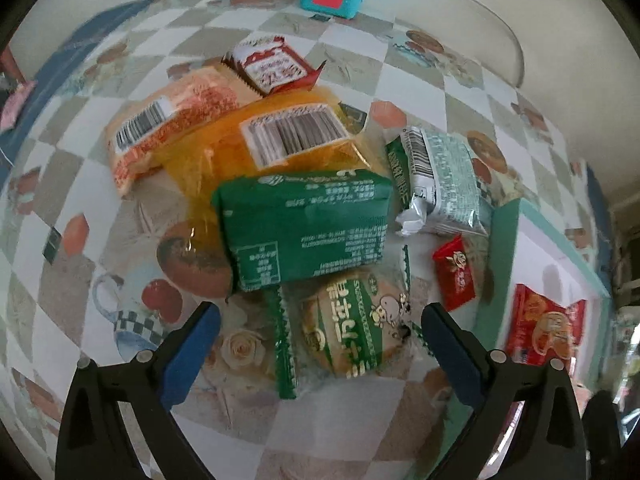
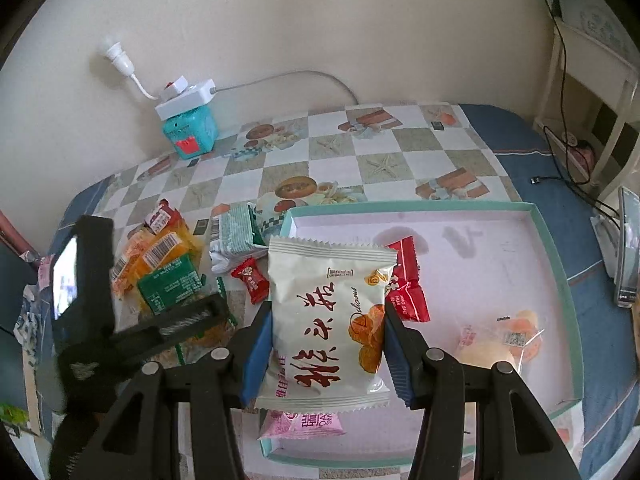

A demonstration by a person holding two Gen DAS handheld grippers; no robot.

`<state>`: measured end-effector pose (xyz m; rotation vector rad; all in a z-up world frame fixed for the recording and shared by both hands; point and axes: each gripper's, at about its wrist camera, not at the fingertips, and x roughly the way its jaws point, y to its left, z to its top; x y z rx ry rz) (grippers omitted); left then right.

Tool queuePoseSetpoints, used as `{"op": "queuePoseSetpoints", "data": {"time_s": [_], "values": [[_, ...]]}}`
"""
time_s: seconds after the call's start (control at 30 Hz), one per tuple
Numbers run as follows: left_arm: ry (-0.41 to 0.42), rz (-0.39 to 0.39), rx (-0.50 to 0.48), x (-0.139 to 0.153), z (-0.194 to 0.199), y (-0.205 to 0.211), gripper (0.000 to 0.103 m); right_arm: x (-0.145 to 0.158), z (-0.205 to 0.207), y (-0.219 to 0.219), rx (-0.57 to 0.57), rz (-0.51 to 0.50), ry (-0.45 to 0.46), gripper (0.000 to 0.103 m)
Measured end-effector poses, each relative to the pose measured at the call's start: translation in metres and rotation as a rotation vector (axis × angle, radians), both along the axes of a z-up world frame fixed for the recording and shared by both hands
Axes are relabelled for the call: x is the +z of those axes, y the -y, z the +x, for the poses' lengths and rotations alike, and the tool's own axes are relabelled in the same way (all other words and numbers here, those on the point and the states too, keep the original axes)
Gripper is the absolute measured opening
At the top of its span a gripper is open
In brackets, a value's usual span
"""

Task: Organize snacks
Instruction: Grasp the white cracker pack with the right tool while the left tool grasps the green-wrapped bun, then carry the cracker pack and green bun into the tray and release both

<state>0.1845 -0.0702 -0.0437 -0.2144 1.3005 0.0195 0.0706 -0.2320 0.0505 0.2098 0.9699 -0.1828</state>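
The right gripper [image 2: 328, 344] jaws pinch a white snack packet [image 2: 328, 320] above the teal-rimmed tray [image 2: 560, 264], while the left gripper [image 1: 320, 332] jaws hang spread over a round green-wrapped cake [image 1: 352, 332] at six o'clock of the desk's snack pile [image 1: 248, 136]

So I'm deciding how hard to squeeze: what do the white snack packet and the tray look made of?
White snack packet: looks like thin plastic film, slightly glossy, with crimped zigzag end seals and soft creases where the right hand-held gripper pinches it. Tray: probably cardboard, matte, with thin straight teal walls and a pale floor; I can't be sure.
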Motion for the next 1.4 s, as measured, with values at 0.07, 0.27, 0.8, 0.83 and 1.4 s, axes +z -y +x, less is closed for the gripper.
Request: {"op": "queuePoseSetpoints", "data": {"time_s": [0.07,0.27,0.8,0.83,1.4], "values": [[0.014,0.022,-0.002,0.001,0.0,0.005,0.087,0.0,-0.001,0.001,-0.004,0.005,0.002,0.054],[0.027,0.009,-0.013,0.003,0.003,0.018,0.063,0.0,-0.002,0.005,-0.018,0.025,-0.001,0.054],[-0.035,-0.059,0.02,0.022,-0.03,-0.02,0.054,-0.001,-0.008,0.027,-0.082,0.083,-0.002,0.054],[-0.035,-0.062,0.021,0.024,-0.033,-0.021,0.054,0.0,-0.008,0.028,-0.084,0.088,-0.001,0.054],[0.08,-0.082,-0.025,0.08,-0.063,-0.009,0.054,0.004,-0.016,0.065,-0.169,0.147,0.04,0.054]]}}
